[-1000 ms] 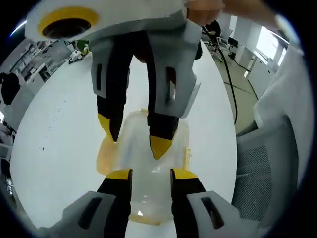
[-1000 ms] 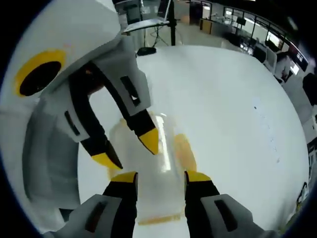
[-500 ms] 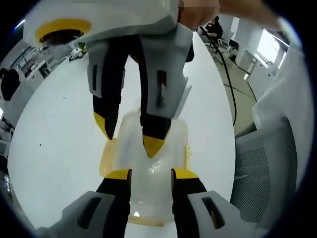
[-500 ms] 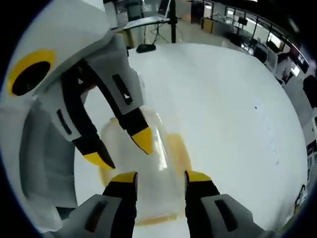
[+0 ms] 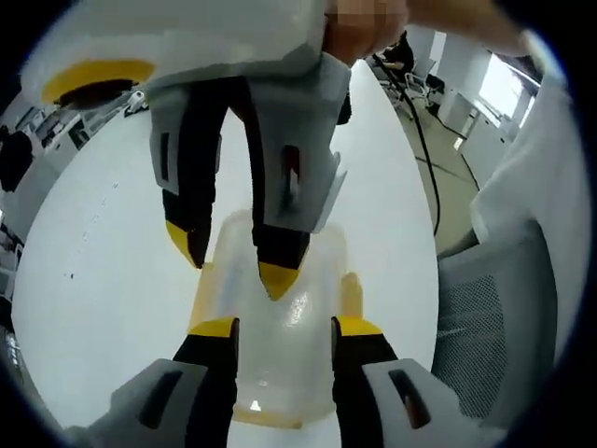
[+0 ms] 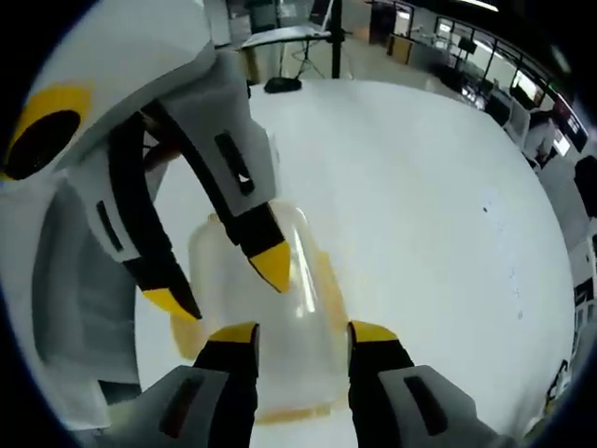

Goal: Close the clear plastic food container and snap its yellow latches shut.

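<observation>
Nearest, left claw [image 5: 280, 327] is seen w/ jaws apart over the clear container [image 5: 270, 364], which lies on the white bench [image 5: 103, 280], long axis running away along the jaws. Right claw [image 6: 303, 331] is likewise spread above it. Container edges are hidden by claws; yellow latches [image 5: 351, 291] hard to make out. No writing legible.

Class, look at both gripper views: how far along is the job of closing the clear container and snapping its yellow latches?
Looks done: the lid seems to sit on the clear container, which rests on the white table.
In hand: both open tools, left tool and right tool, are poised over the lid from opposite ends.
Left: the yellow latches appear to flare outward, so snapping them is probably not yet done.
</observation>
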Tool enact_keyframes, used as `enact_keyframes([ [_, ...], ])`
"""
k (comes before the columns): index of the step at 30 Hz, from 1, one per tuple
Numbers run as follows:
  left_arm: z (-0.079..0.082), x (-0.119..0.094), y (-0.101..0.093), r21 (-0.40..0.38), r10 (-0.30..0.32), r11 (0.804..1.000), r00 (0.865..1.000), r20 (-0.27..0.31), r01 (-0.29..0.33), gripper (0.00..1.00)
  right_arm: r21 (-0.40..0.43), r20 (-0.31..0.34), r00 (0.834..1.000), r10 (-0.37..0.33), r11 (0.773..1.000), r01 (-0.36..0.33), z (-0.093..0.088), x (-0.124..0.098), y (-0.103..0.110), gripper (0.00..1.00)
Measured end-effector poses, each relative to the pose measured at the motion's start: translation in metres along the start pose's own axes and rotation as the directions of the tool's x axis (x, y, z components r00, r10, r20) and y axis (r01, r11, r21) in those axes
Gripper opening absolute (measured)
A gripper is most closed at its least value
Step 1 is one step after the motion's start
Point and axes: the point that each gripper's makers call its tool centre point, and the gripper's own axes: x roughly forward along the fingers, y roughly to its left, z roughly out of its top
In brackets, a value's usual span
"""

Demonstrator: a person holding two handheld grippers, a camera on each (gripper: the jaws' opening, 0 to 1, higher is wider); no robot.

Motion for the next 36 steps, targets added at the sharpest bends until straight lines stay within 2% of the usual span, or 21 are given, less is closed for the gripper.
enact_keyframes([
  [7,0.0,0.0,-0.003,-0.015,0.007,1.0,1.0,-0.006,-0.007,0.36,0.008,-0.002,1.0,0.009,1.0,-0.009,-0.001,0.001,-0.001,0.36],
  [10,0.002,0.0,-0.008,-0.046,-0.017,0.999,1.0,0.005,0.017,0.42,0.006,-0.006,1.0,0.014,1.0,-0.014,-0.001,0.001,-0.001,0.37],
  [17,0.001,0.001,-0.012,-0.015,-0.001,1.0,1.0,-0.003,0.001,0.46,0.0,-0.016,0.999,0.036,0.999,-0.036,0.0,0.001,-0.001,0.37],
  [26,-0.004,0.005,-0.016,0.092,0.093,0.992,0.995,-0.034,-0.089,0.49,-0.012,-0.032,0.997,0.076,0.997,-0.076,0.0,0.003,-0.001,0.37],
  [36,-0.006,0.008,-0.016,0.143,0.171,0.976,0.985,-0.037,-0.164,0.51,-0.019,-0.06,0.989,0.136,0.99,-0.137,0.001,0.006,-0.001,0.38],
])
